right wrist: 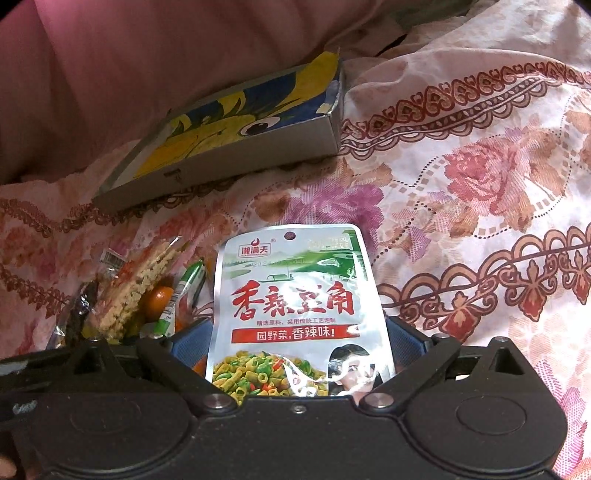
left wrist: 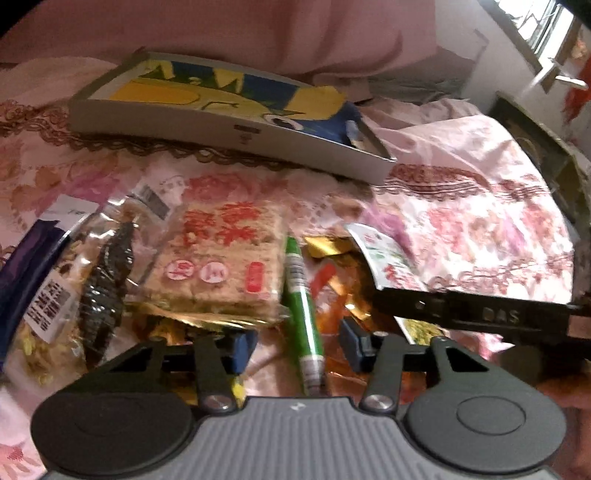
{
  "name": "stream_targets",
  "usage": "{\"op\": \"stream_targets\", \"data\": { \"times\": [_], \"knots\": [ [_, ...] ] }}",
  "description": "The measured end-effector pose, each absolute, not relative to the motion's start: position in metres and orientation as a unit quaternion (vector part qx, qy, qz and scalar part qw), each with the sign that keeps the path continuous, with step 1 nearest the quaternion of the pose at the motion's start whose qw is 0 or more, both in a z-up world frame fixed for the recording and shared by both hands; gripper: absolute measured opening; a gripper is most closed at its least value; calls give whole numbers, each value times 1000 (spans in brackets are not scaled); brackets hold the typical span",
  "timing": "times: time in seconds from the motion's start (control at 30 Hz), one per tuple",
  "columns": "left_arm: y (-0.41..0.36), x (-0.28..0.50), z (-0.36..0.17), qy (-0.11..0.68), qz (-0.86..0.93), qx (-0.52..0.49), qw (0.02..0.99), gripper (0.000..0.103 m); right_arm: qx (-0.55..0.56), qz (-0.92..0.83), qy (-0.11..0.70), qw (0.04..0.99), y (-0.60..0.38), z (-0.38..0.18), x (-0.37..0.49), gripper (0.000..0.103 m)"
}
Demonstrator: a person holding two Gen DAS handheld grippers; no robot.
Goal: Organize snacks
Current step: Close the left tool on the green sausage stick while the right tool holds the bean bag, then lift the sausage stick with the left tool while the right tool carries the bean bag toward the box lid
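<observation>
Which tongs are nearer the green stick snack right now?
Left. The left tongs stand open astride the green stick snack, which lies between their fingers. The right tongs are off to its right, shut on the white bean pouch.

- Under everything you see a floral bedsheet (right wrist: 480,177) in pink, with a brown lace-pattern border running across it.
- Behind it you have a plain pink quilt (left wrist: 229,29), bunched up along the far side.
- At your upper right, a window (left wrist: 546,26) lets in daylight.
- Near it, a dark framed object (left wrist: 535,147) leans at the edge; what it is, you cannot tell.
</observation>
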State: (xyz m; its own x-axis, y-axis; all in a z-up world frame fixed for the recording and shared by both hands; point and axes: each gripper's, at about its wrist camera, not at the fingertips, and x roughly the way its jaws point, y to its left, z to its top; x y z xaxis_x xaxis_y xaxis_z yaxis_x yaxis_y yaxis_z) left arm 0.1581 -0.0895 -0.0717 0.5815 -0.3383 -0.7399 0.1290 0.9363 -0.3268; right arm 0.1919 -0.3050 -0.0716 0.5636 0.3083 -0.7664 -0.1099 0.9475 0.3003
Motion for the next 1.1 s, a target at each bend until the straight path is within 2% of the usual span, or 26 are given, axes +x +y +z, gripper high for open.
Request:
{"op": "stream_targets", "data": {
  "times": [0.1,0.37,0.5,0.67,0.73,0.97,1.1],
  "knots": [
    [-92,163,-73,437,-113,-111,885,46,101,118,452,879,-303,-72,192,99],
    [-111,159,-74,428,-104,-22,897,45,94,117,451,880,-302,-71,193,99],
    [-115,154,-71,438,-95,12,894,35,59,108,448,886,-294,-69,190,98],
    [-121,140,-70,426,-79,47,900,33,27,101,447,888,-288,-69,190,98],
    [-122,141,-70,428,-79,51,899,33,31,108,455,883,-288,-71,192,102],
    [-115,161,-71,460,-104,34,881,37,30,109,456,883,-286,-72,192,102],
    [-113,160,-71,458,-109,23,882,30,29,103,451,886,-287,-71,190,98]
  ]
}}
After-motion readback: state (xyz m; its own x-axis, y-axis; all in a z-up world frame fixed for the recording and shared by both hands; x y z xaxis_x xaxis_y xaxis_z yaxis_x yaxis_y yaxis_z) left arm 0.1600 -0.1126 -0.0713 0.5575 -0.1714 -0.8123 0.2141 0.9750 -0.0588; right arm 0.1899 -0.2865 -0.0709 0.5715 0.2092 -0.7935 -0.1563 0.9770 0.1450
